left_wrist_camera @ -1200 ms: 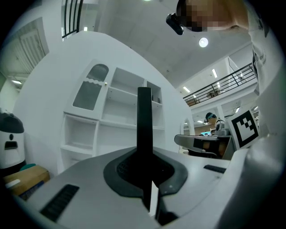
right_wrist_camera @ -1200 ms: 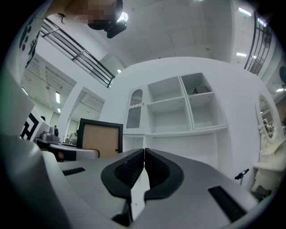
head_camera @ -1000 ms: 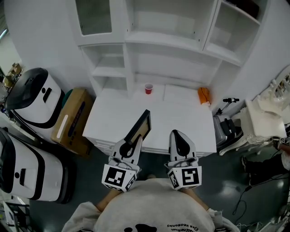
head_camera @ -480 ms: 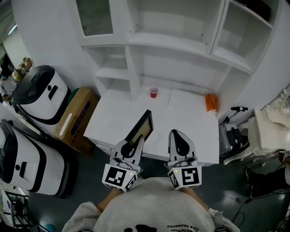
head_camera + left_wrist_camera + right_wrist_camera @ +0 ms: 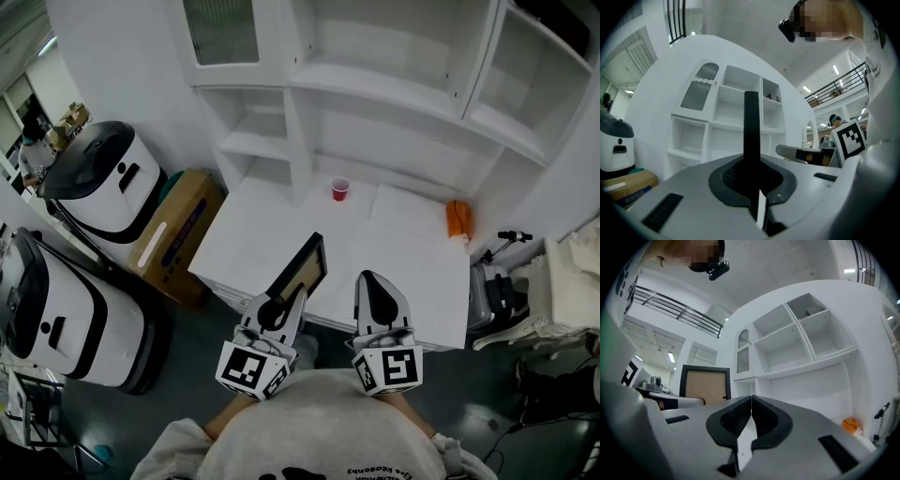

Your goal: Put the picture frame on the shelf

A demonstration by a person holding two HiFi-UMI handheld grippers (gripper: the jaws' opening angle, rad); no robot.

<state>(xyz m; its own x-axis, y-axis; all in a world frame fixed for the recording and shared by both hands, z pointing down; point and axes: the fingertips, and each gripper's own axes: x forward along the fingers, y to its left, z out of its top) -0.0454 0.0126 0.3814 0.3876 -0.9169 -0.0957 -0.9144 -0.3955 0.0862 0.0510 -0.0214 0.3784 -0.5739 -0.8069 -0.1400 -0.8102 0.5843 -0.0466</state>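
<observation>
Currently carry step: left gripper point(image 5: 296, 296) clamped on edge of picture frame point(image 5: 301, 269); right gripper point(image 5: 368, 280) closed, empty. Next, likely: raise frame onto shelf point(image 5: 394, 95), upper centre.

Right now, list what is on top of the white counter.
A red cup near the back and an orange object at its right end. The held picture frame covers part of the front.

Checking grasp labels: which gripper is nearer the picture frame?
Left. The left gripper is shut on the picture frame at its lower edge; the right gripper, shut and empty, sits apart to the frame's right.
</observation>
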